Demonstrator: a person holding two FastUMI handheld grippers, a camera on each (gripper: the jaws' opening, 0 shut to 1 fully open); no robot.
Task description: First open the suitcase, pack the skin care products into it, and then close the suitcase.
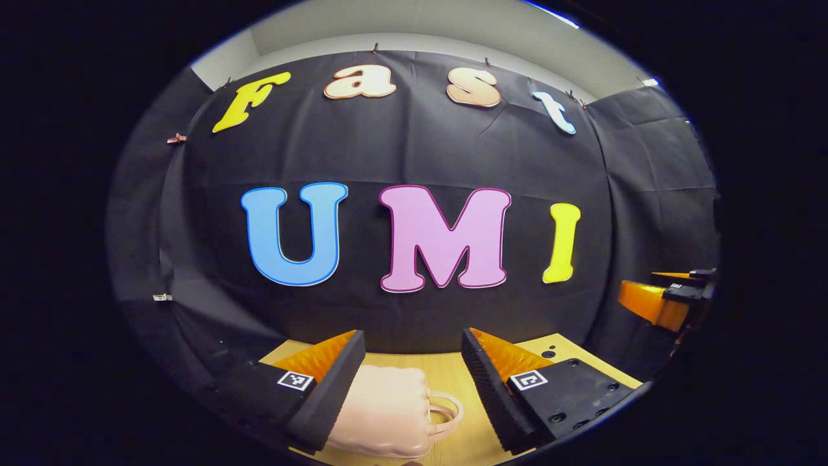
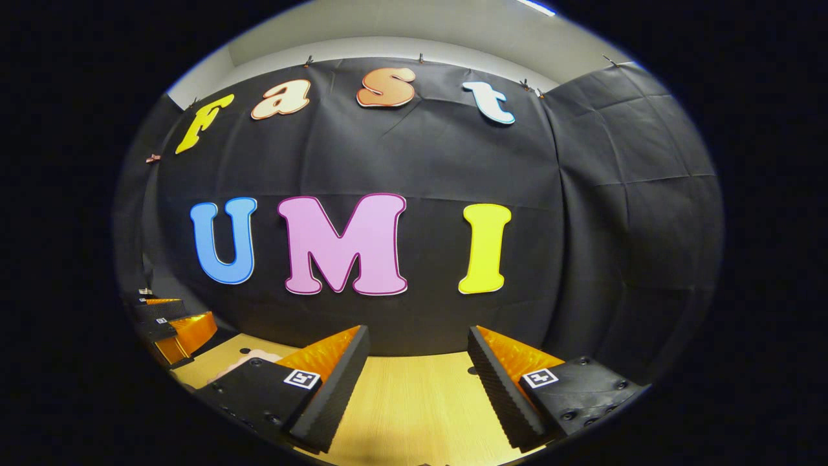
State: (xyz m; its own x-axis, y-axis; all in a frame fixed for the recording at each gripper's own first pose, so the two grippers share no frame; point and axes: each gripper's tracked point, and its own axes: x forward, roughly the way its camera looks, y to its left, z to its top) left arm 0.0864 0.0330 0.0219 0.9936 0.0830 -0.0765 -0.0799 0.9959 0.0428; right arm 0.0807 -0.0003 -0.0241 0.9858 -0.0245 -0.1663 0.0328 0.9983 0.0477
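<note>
A small pale pink suitcase (image 1: 385,411) with a loop handle on its right side lies shut on the wooden table (image 1: 466,414), low in the left gripper view. My left gripper (image 1: 414,375) hangs open above it, its left finger overlapping the case's left edge, nothing between the fingers. In the right gripper view my right gripper (image 2: 418,378) is open over bare table (image 2: 414,401). A sliver of the pink suitcase (image 2: 249,358) peeks out behind its left finger. The other gripper (image 2: 171,327) shows at that view's far left, and the right gripper (image 1: 666,298) at the left gripper view's right edge.
Black cloth forms the booth's back wall and the right side wall, close behind the table's far edge. A small dark hole (image 1: 548,354) marks the tabletop near the back right.
</note>
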